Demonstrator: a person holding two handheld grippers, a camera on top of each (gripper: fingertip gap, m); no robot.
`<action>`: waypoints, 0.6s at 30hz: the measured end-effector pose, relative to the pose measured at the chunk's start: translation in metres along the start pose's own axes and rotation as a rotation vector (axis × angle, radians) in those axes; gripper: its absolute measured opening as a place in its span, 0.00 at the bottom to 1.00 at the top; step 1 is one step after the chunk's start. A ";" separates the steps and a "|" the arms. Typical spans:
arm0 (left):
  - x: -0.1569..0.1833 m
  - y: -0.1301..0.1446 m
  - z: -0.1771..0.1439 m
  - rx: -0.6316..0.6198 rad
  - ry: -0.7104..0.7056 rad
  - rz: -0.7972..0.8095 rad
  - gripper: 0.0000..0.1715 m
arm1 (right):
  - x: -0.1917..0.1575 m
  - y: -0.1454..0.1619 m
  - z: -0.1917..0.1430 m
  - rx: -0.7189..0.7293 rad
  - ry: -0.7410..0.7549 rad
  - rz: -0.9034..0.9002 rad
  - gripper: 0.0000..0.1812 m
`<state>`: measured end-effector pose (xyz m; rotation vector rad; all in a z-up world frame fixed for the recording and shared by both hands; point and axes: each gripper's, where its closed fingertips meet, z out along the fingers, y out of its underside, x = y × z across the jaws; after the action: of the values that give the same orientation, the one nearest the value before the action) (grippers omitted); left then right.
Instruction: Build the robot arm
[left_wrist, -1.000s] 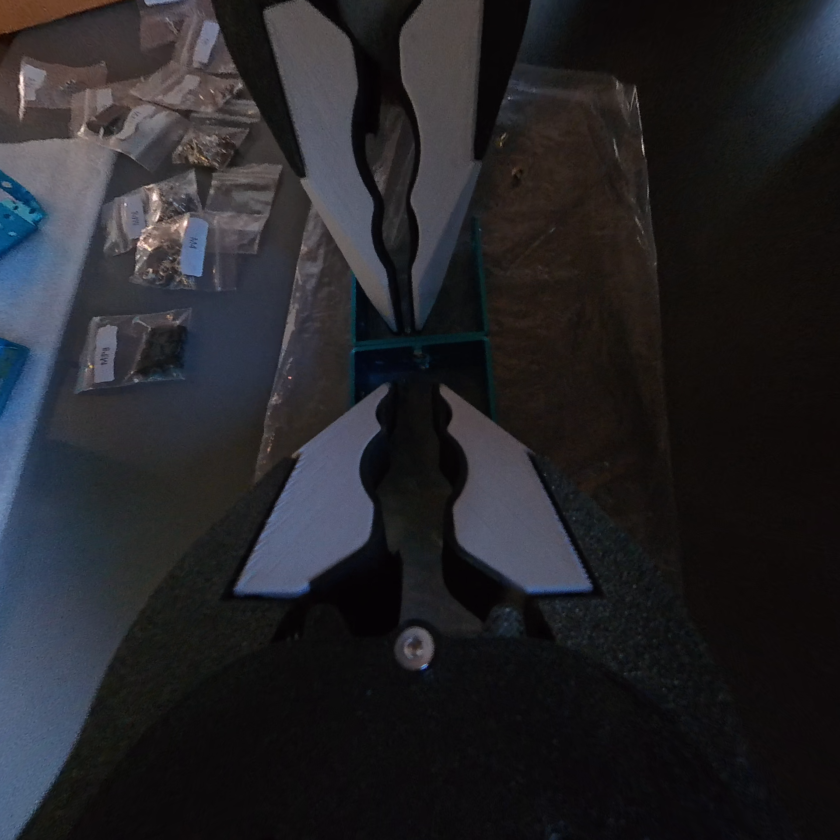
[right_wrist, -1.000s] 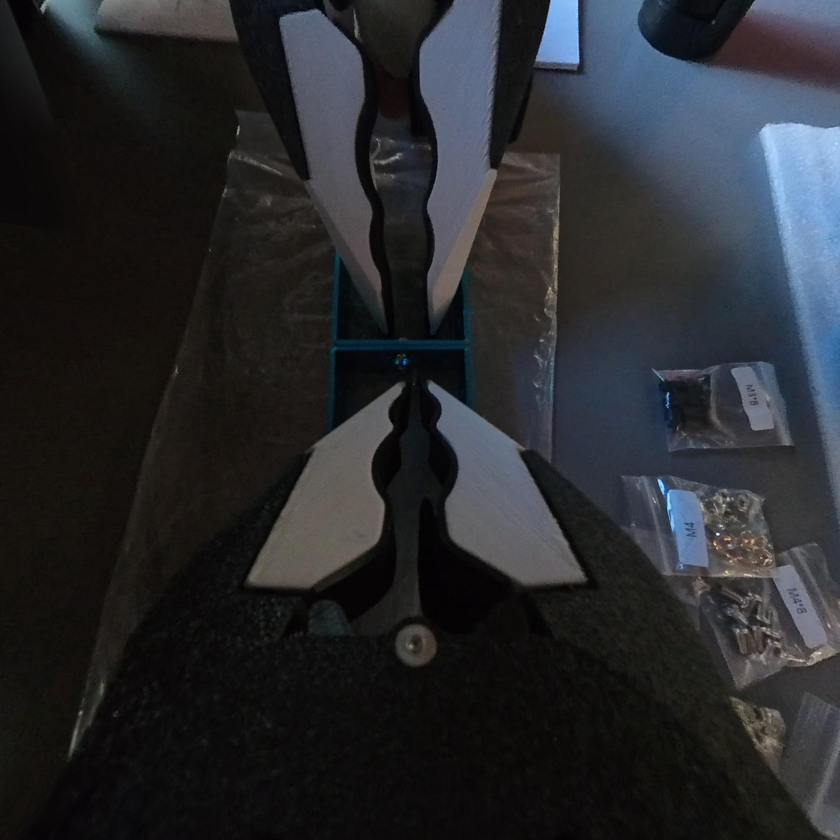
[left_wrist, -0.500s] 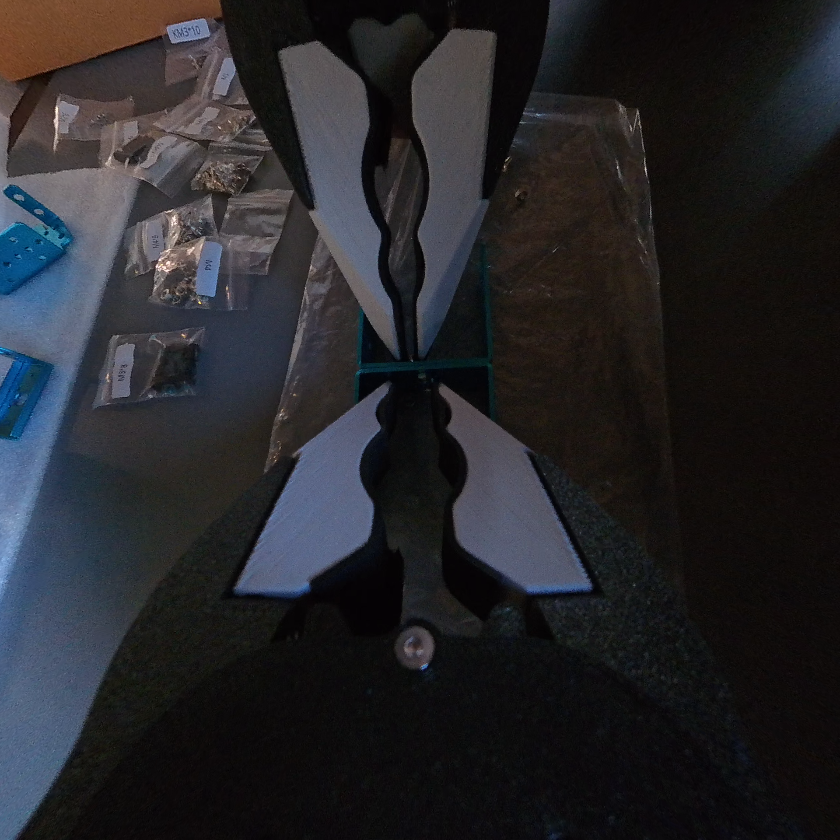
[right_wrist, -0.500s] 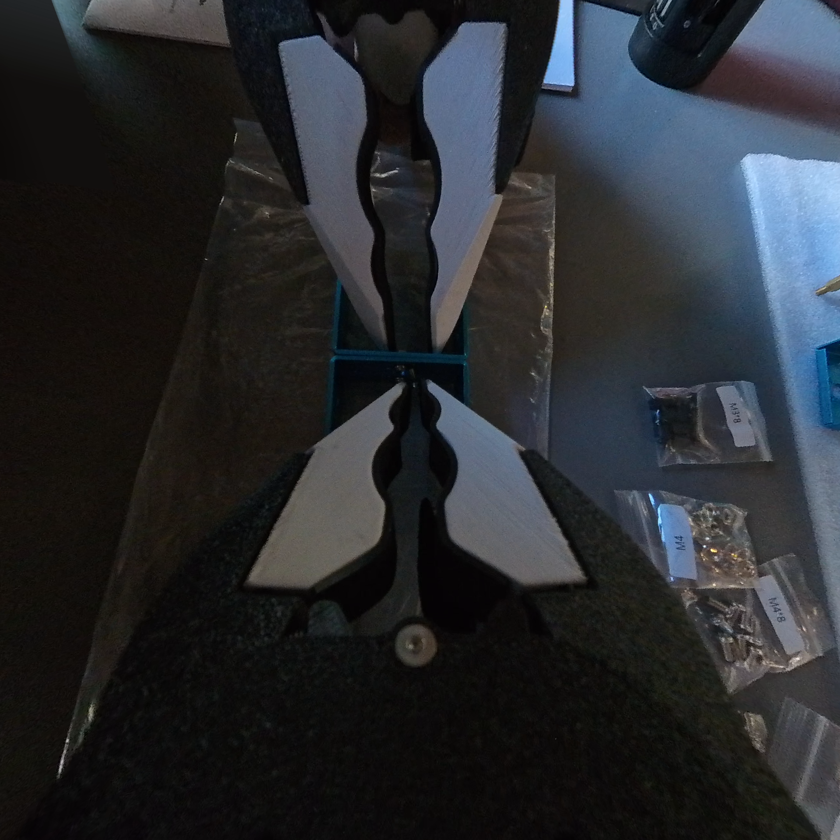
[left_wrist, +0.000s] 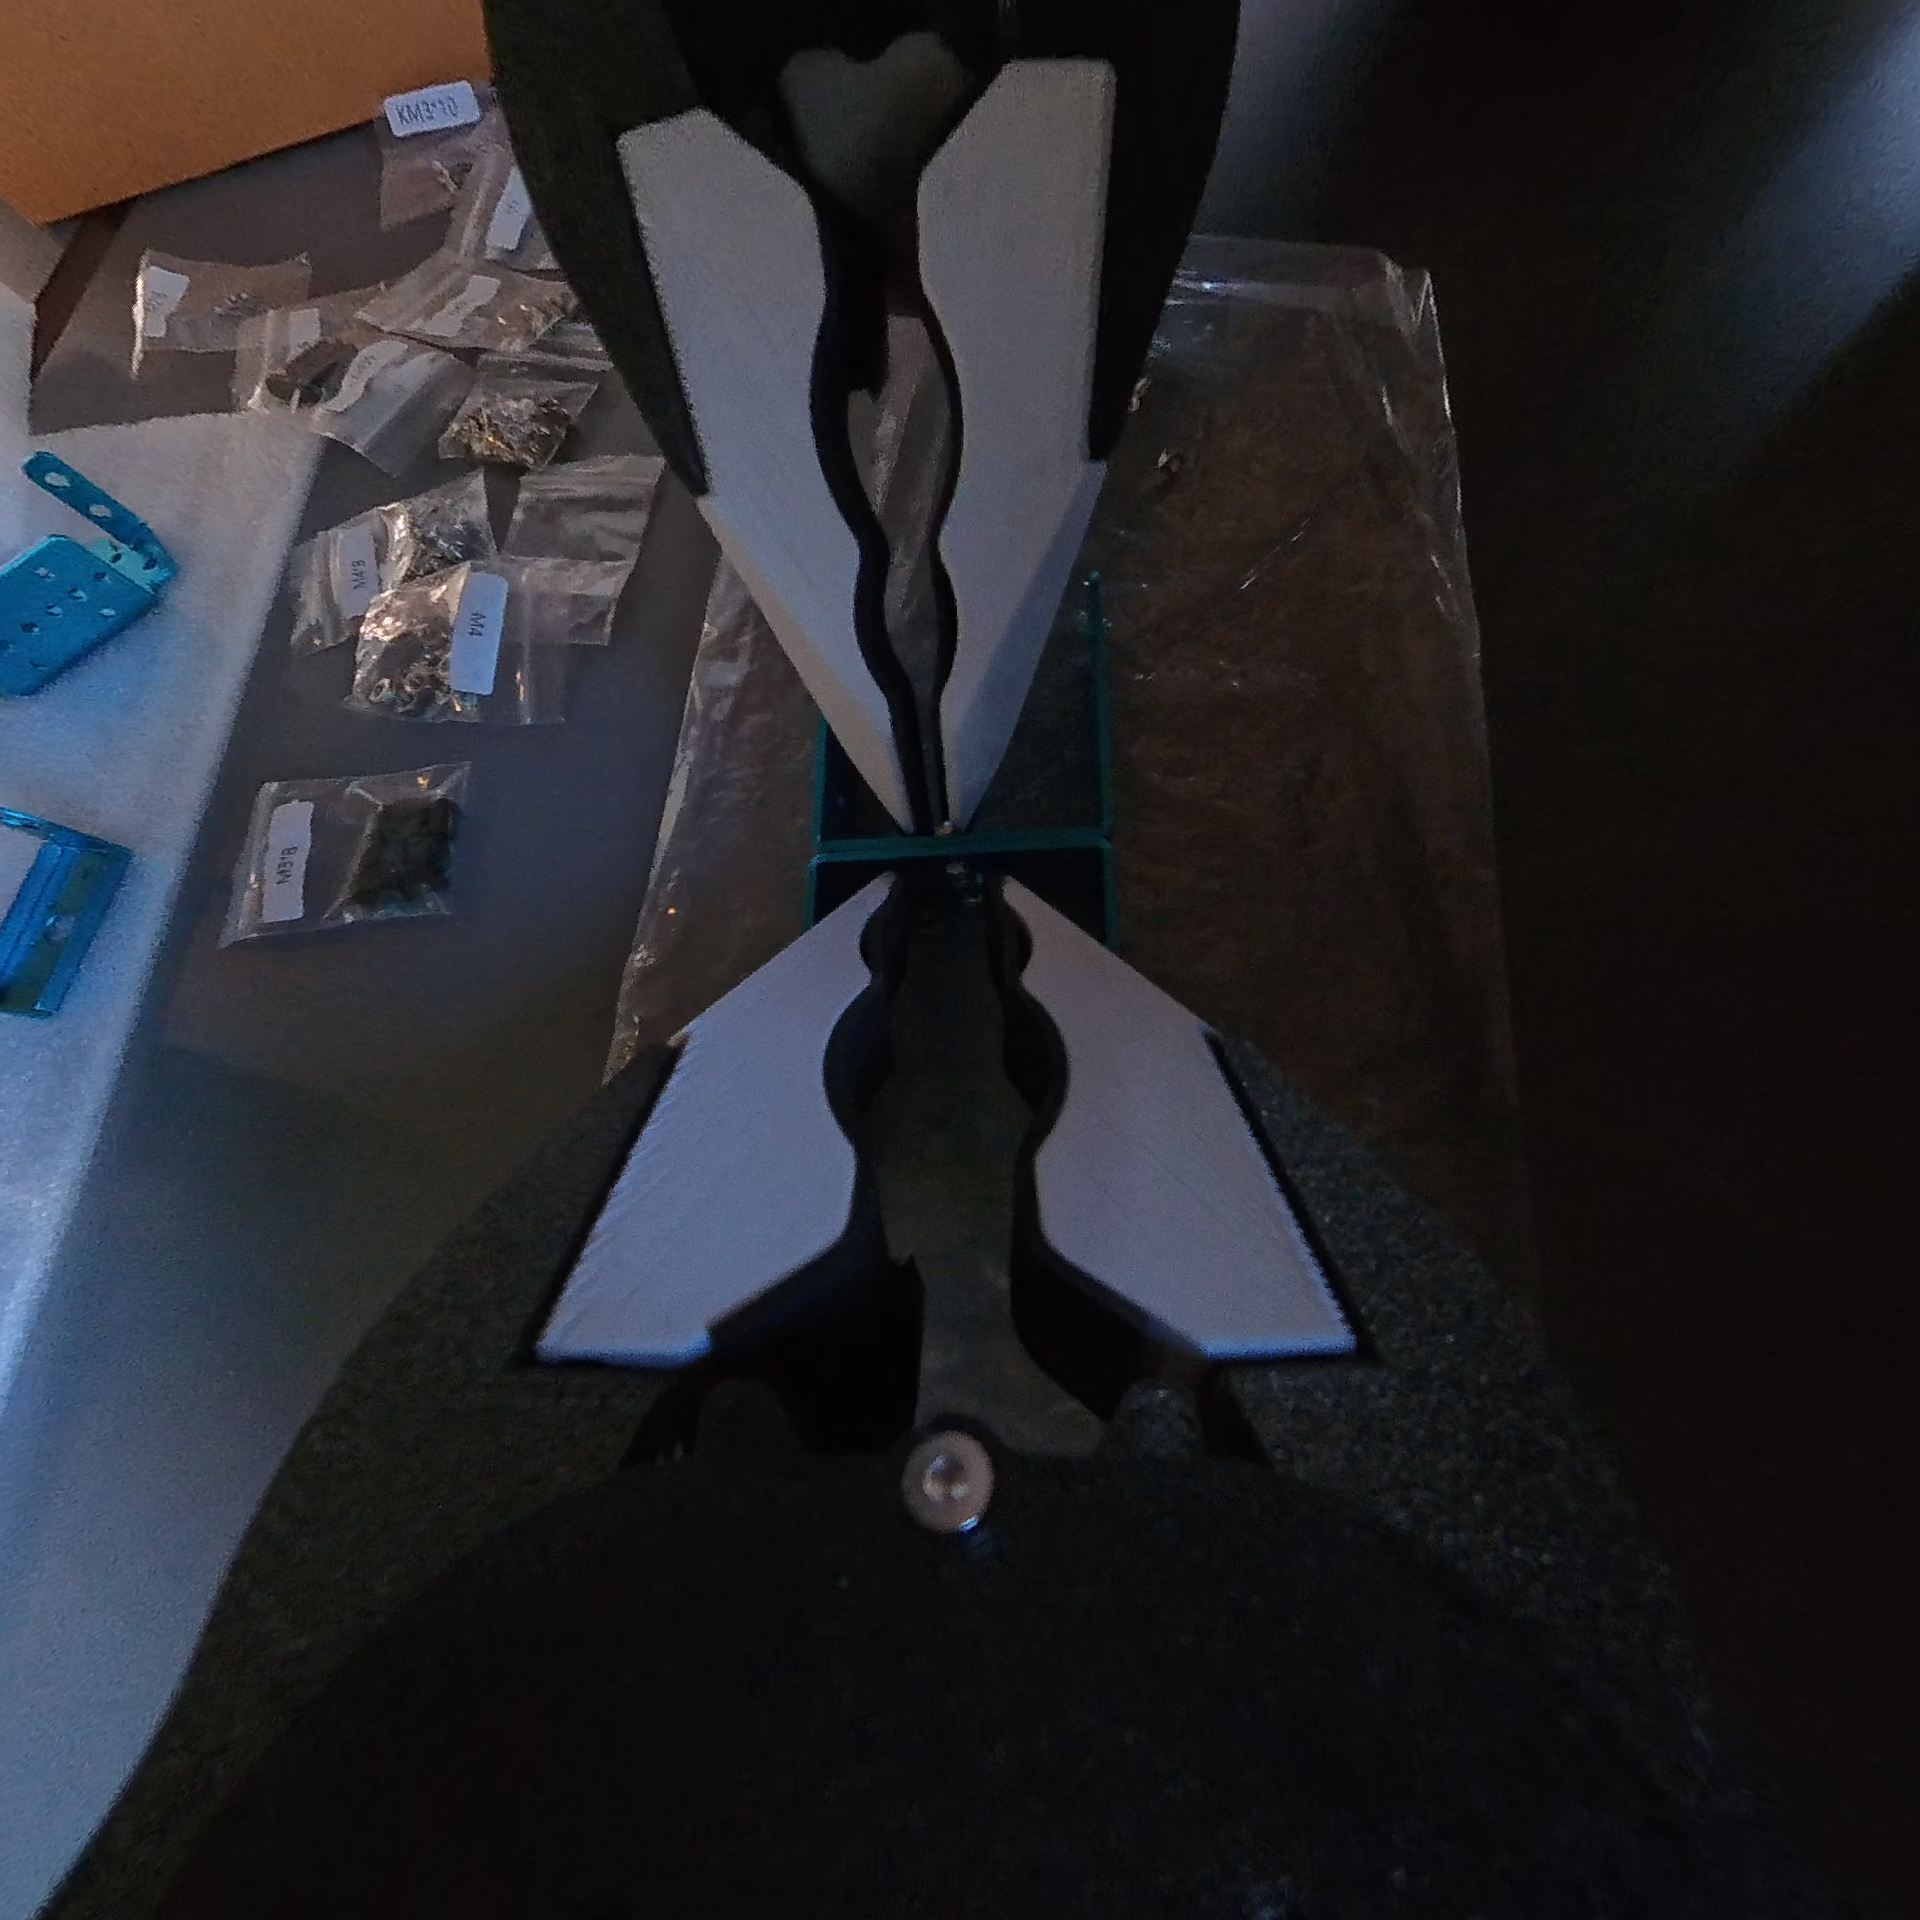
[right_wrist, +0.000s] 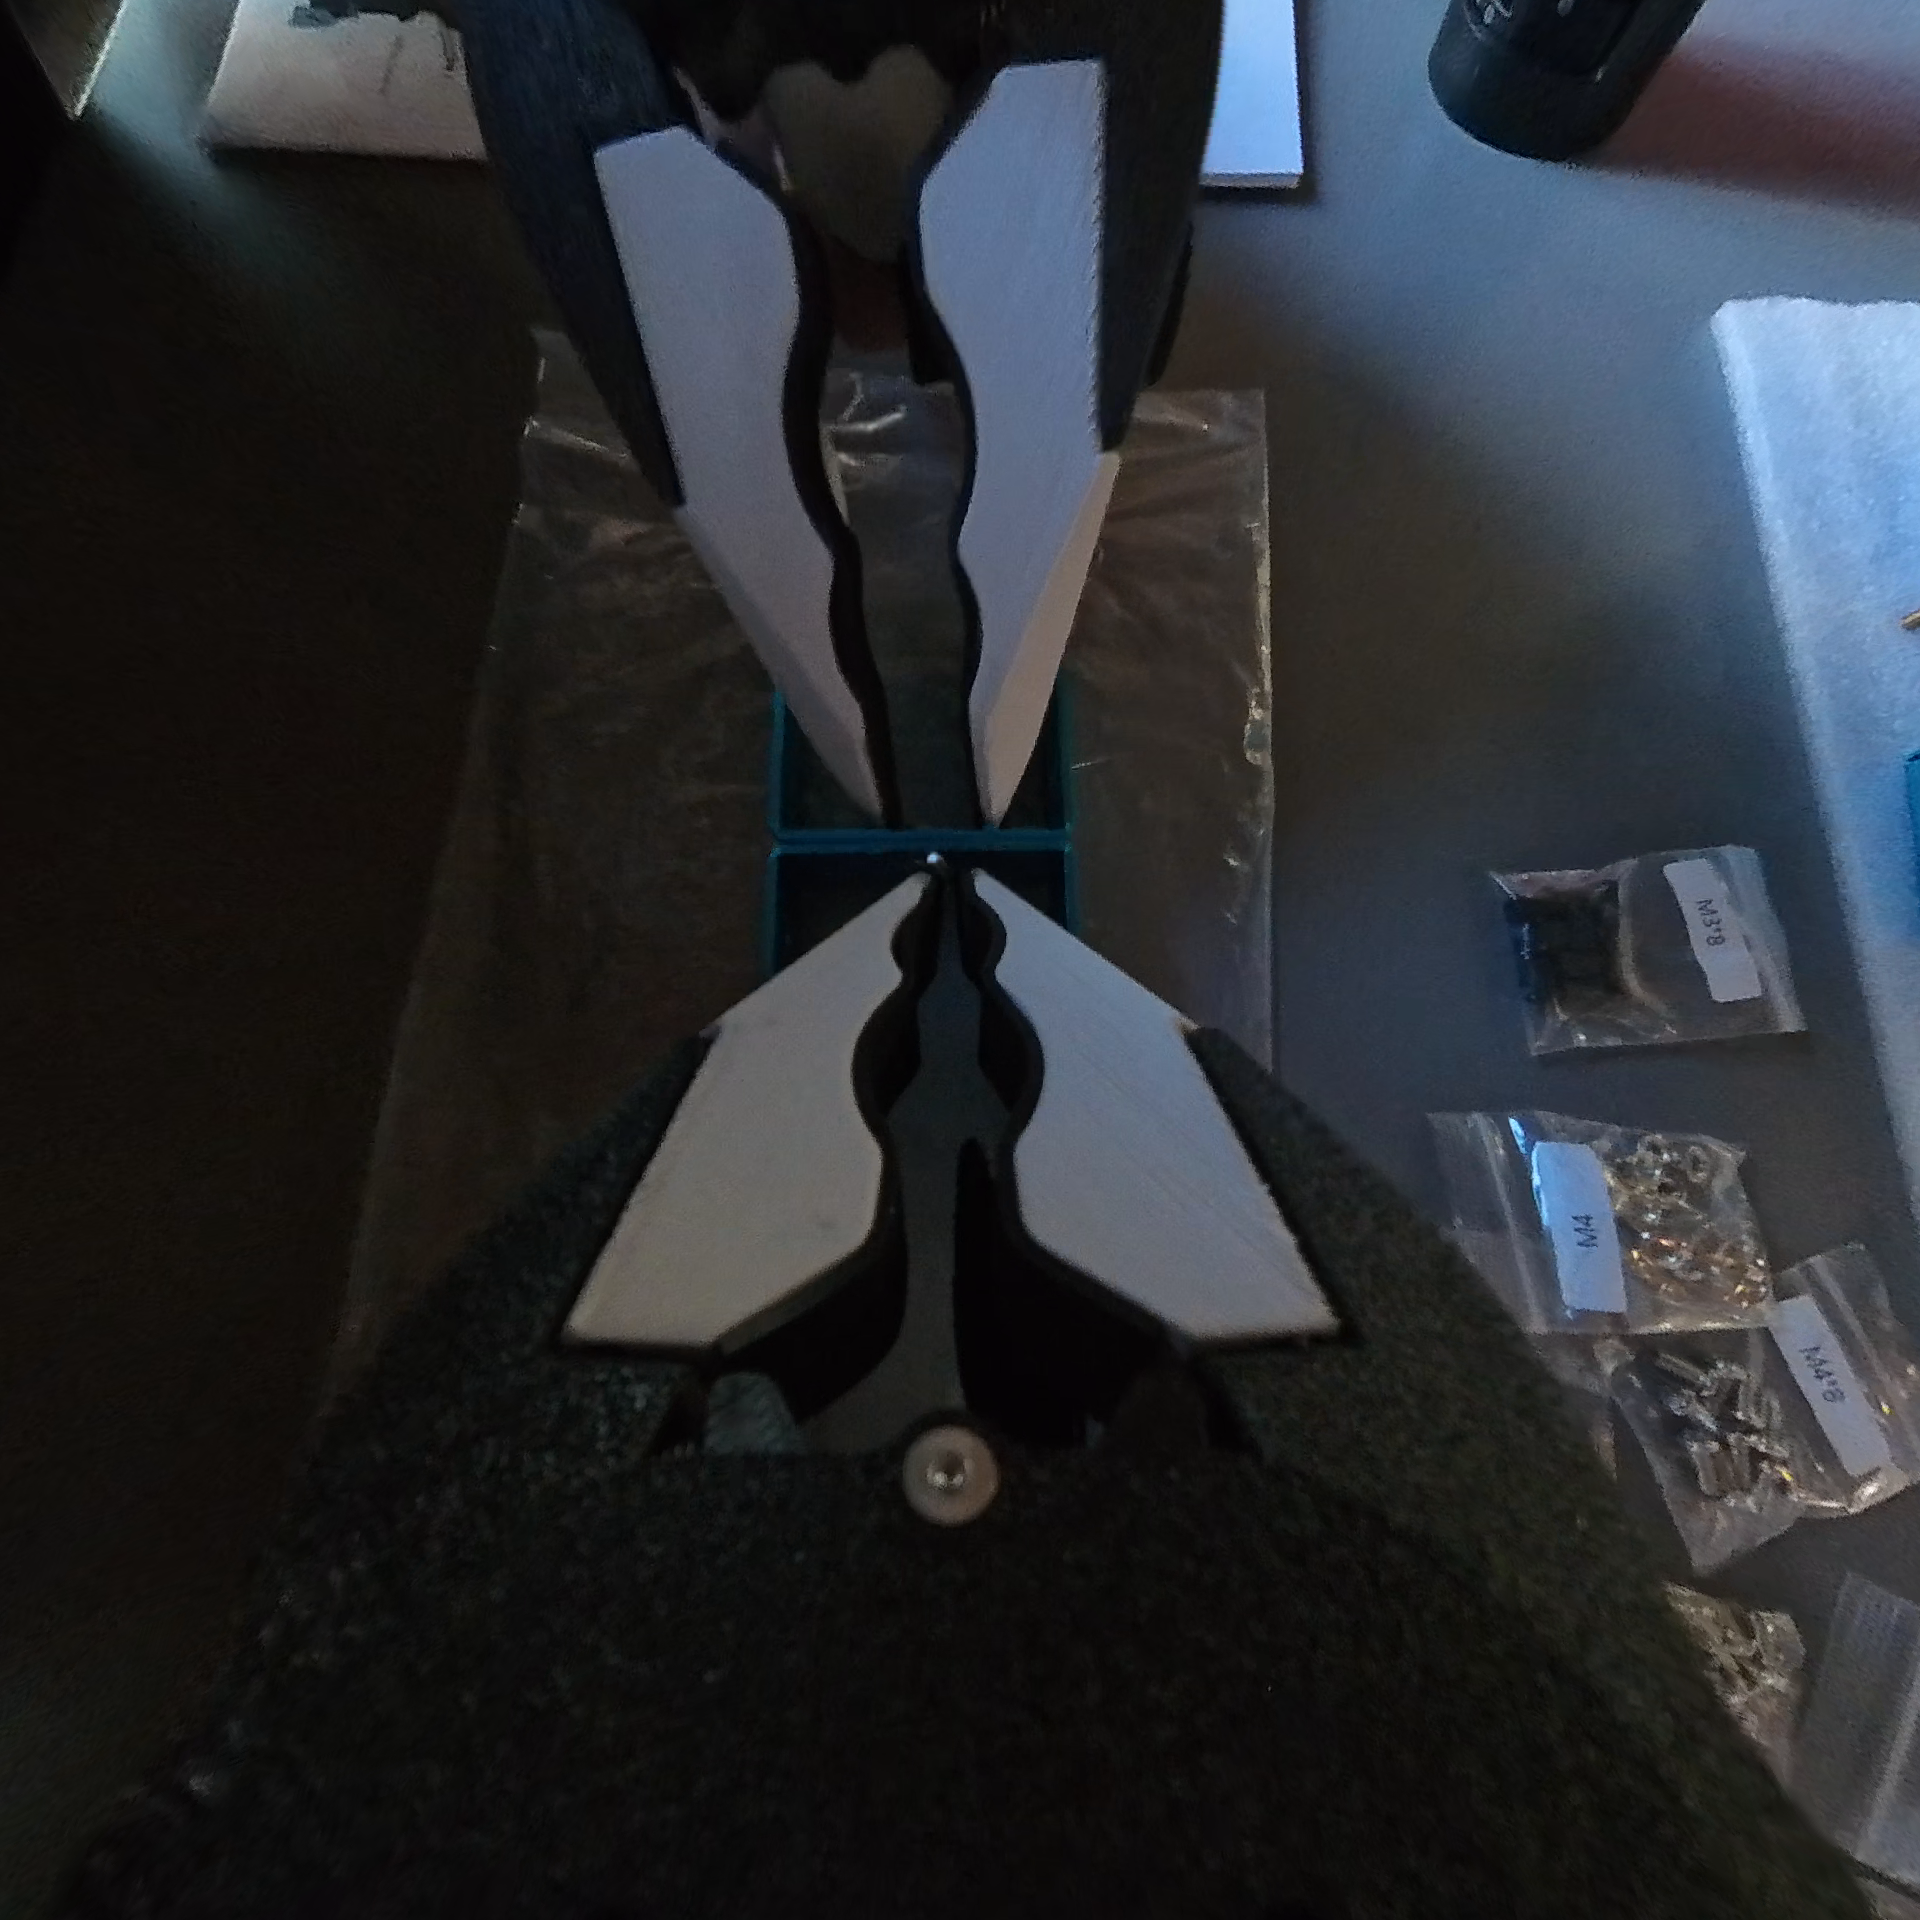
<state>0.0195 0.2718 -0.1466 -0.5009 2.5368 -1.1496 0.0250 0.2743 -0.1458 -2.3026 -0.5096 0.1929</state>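
A teal metal bracket (left_wrist: 1101, 727) with a cross wall lies on a clear plastic bag (left_wrist: 1299, 623) on the dark table. It also shows in the right wrist view (right_wrist: 774, 914). Both grippers meet tip to tip over the cross wall. My left gripper (left_wrist: 948, 883) has its jaws a small gap apart, with nothing clearly between them. It shows opposite in the right wrist view (right_wrist: 935, 821). My right gripper (right_wrist: 951, 878) is pinched shut on a tiny bright screw (right_wrist: 935, 858) at the wall. It shows opposite in the left wrist view (left_wrist: 928, 821).
Several small zip bags of hardware lie beside the plastic bag (left_wrist: 426, 655) (right_wrist: 1642, 1216). Blue perforated metal parts (left_wrist: 62, 603) rest on a white foam sheet (left_wrist: 125, 1039). A cardboard box (left_wrist: 208, 83) is at the back. A dark cylinder (right_wrist: 1538, 62) and a person's arm are far right. The grippers are tip to tip, or close to it. The dark cylinder (right_wrist: 1538, 62) is about equally far from each gripper, around 25 centimeters.
Both views have drawn back slightly, so more bags, the blue parts and the box now show. The grippers stay tip to tip at the bracket's cross wall.
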 end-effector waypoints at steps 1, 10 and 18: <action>0.000 0.000 0.000 -0.001 -0.004 0.005 0.08 | 0.000 0.001 0.000 -0.009 0.001 0.009 0.00; -0.008 -0.014 -0.010 0.070 -0.038 0.014 0.08 | 0.006 0.011 0.000 -0.047 0.012 0.034 0.00; -0.017 -0.009 -0.020 0.012 -0.009 -0.128 0.11 | -0.002 -0.009 -0.032 0.118 -0.145 -0.017 0.00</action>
<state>0.0278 0.2866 -0.1255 -0.6722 2.5199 -1.2019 0.0296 0.2585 -0.1174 -2.1782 -0.5754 0.3737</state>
